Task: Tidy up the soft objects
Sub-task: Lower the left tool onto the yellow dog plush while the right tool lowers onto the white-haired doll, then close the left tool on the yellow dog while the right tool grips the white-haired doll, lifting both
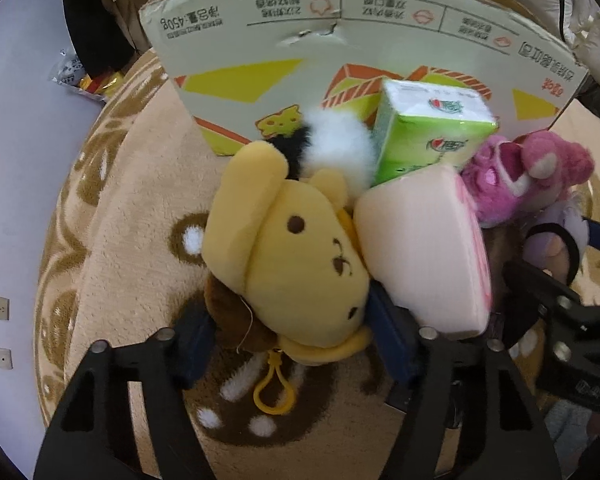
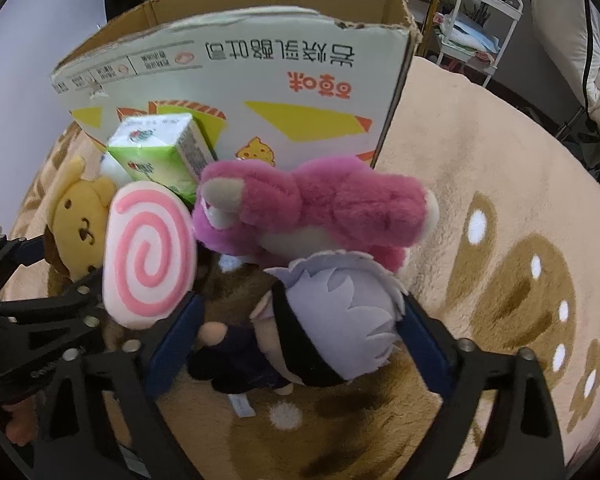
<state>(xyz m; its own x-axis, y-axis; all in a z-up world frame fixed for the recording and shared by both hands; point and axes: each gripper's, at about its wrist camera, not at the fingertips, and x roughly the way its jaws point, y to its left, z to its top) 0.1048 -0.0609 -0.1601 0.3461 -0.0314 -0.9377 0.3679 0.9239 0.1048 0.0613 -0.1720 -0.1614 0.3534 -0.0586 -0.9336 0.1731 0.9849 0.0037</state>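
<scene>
- Left gripper (image 1: pixel 288 344): my fingers sit either side of the yellow dog plush (image 1: pixel 296 264), closed in against it. Looks like a hold on the lower head and collar, low on the toy. Risk: the head is big and floppy, so it may roll out when I lift.
- Yellow clip (image 1: pixel 272 388) on the plush dangles toward the rug (image 1: pixel 140 200); it could snag in the pile.
- Pink swirl cushion (image 1: pixel 424 252) leans against the dog plush and touches my left gripper's right-hand finger. Lifting the dog likely tips it over.
- Green tissue pack (image 1: pixel 432 136) is propped behind the cushion, beside a white-and-black fluffy toy (image 1: pixel 336 140). It could topple if its neighbours shift.
- Pink bear plush (image 2: pixel 312 208) lies on its side in front of the cardboard box (image 2: pixel 260 72), just above the doll.
- Right gripper (image 2: pixel 300 344): fingers straddle the grey-haired doll (image 2: pixel 332 320), pressed on the head from both sides, so I judge it gripped. The body hangs off to the side; an off-centre load may twist loose.
- Both grippers are near each other in the pile; they could collide while lifting toward the box.
</scene>
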